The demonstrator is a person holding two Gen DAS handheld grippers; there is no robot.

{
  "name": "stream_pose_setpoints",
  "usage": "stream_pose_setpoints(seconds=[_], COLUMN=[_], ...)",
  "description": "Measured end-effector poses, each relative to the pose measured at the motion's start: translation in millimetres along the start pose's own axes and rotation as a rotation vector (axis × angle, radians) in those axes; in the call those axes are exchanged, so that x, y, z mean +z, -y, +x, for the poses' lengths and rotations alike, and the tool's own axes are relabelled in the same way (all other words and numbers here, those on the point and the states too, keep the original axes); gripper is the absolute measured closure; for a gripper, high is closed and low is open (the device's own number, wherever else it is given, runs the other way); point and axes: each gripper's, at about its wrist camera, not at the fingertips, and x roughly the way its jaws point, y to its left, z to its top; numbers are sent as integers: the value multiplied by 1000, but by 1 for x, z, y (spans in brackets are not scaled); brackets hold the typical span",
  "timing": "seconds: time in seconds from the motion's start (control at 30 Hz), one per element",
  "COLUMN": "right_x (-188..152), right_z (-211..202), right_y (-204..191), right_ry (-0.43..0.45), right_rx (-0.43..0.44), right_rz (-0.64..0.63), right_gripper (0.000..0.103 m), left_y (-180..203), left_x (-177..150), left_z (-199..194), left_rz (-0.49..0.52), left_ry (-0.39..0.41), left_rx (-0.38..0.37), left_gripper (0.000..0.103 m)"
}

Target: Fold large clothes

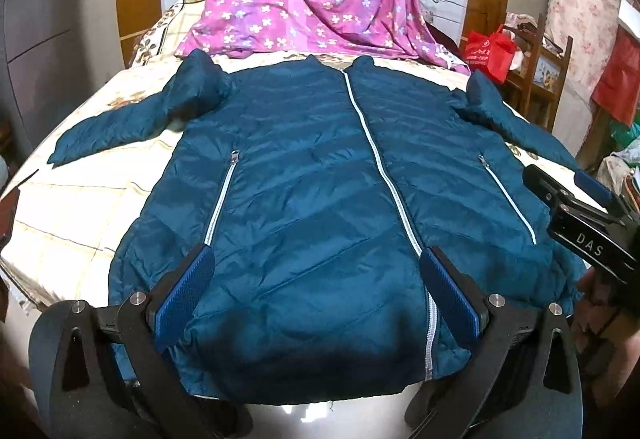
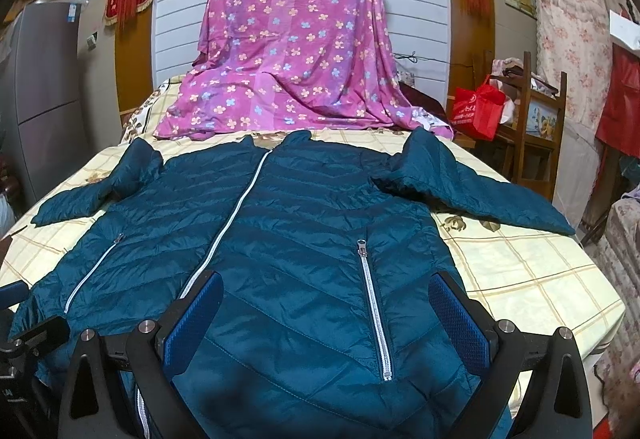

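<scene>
A teal puffer jacket (image 1: 312, 175) with white zippers lies front-up and zipped on the bed, sleeves spread to both sides; it also shows in the right wrist view (image 2: 304, 231). My left gripper (image 1: 316, 267) is open, its blue pads over the jacket's hem near the centre zipper. My right gripper (image 2: 326, 291) is open over the hem near the right pocket zipper (image 2: 374, 303). The right gripper also shows at the right edge of the left wrist view (image 1: 576, 195). Neither gripper holds the fabric.
The bed has a cream checked cover (image 2: 520, 267). A pink flowered sheet (image 2: 292, 51) drapes over something at the far end. A red bag (image 2: 478, 111) and a wooden shelf (image 2: 540, 127) stand to the right, and a grey fridge (image 2: 44, 91) to the left.
</scene>
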Motion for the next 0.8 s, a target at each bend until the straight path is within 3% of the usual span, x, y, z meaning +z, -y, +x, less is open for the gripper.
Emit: stream_pose_setpoints(seconds=[0.8], right_x=[1], right_z=[0], right_y=[-1], right_ry=[-5], right_rx=[-2], right_rz=[-4], right_gripper=[1], left_y=[-5], left_x=[-1], left_z=[-3], left_rz=[-11], left_ry=[32], left_rx=[28], left_gripper=[0])
